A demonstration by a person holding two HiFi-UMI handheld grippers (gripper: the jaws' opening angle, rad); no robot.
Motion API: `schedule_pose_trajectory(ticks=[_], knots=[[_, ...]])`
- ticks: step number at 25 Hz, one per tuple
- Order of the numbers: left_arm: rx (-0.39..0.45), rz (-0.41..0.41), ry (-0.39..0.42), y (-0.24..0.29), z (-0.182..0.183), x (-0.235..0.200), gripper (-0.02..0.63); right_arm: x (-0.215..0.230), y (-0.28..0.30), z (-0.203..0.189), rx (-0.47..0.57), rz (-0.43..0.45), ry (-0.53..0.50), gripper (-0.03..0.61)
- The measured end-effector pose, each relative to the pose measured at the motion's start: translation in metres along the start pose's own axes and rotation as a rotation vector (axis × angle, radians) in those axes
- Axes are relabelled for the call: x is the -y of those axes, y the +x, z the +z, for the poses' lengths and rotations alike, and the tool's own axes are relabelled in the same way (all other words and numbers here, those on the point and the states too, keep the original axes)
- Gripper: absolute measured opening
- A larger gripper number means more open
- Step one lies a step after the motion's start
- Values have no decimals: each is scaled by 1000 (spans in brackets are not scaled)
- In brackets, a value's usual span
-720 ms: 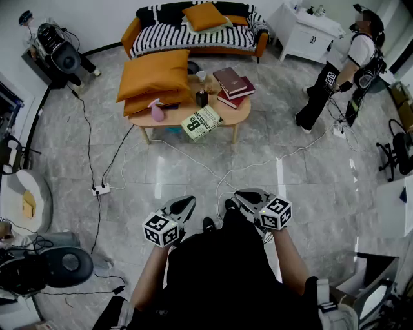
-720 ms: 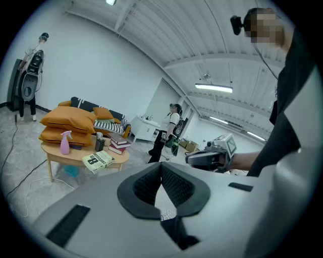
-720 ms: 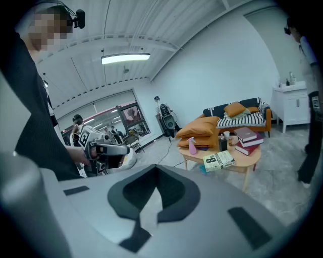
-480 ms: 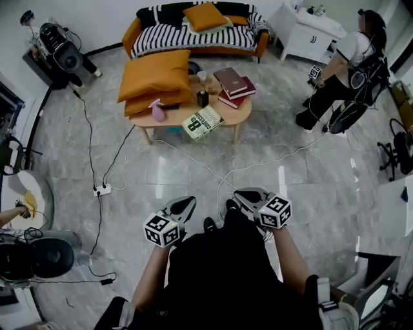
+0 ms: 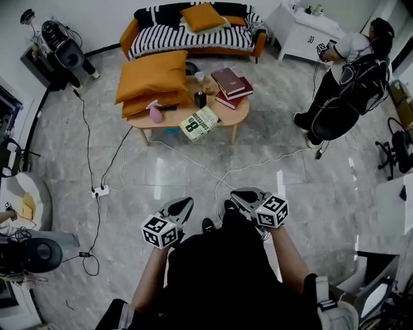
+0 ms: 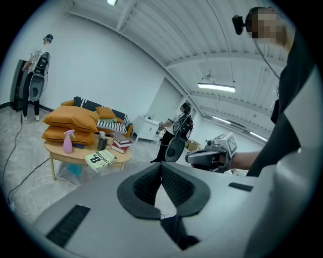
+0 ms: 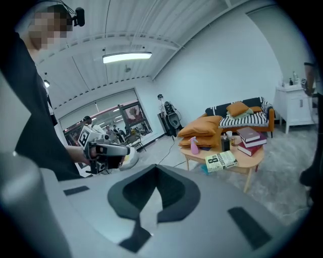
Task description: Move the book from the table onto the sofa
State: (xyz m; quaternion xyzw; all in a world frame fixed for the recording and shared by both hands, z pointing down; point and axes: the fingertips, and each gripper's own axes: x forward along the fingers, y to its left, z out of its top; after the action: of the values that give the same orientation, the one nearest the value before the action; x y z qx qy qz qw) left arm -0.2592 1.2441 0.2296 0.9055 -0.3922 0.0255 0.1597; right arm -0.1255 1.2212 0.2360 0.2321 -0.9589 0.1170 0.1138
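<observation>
Saw sofa point(image 5: 130, 32) farthest ahead of both jaws, behind the table point(image 5: 233, 111), seat largely taken by a striped throw point(image 5: 187, 37) and a sofa cushion point(image 5: 204, 15). Risked a bad drop there: book laid on that sloped cushion, then sliding off.

Noted second person point(image 5: 342, 71) well off to the right of the right jaws. Risked a crossed path on the walk in.

Spotted table cushions point(image 5: 153, 76) stacked on the table's left half, ahead-left of the jaws. Could have been swept off by a wide reach.

Found two candidates for the task: maroon book stack point(image 5: 230, 84) on the table's right part, and "8" book point(image 5: 200, 122) on the near edge, overhanging it toward the jaws. Risked grabbing the wrong one; risked tipping the overhanging one off the edge with a clumsy first touch.

Read left gripper point(image 5: 187, 202) and right gripper point(image 5: 237, 196) as closed, nothing between them, far short of the table. Needed opening before any approach; otherwise would have shoved the book rather than gripped it.

Flagged spray bottle point(image 5: 156, 113) just left of the "8" book and dark bottle point(image 5: 201, 98) right behind it, seen from the jaws: easy knock-overs.

Flagged loose cable point(image 5: 191, 161) lying between jaws and table: trip hazard.
</observation>
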Motion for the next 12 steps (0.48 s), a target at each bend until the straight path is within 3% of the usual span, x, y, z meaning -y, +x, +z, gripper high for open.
schedule_pose_trajectory(ticks=[12], knots=[[-1, -8, -21, 1, -3, 2, 12, 9, -3, -2, -7, -44, 55, 8]])
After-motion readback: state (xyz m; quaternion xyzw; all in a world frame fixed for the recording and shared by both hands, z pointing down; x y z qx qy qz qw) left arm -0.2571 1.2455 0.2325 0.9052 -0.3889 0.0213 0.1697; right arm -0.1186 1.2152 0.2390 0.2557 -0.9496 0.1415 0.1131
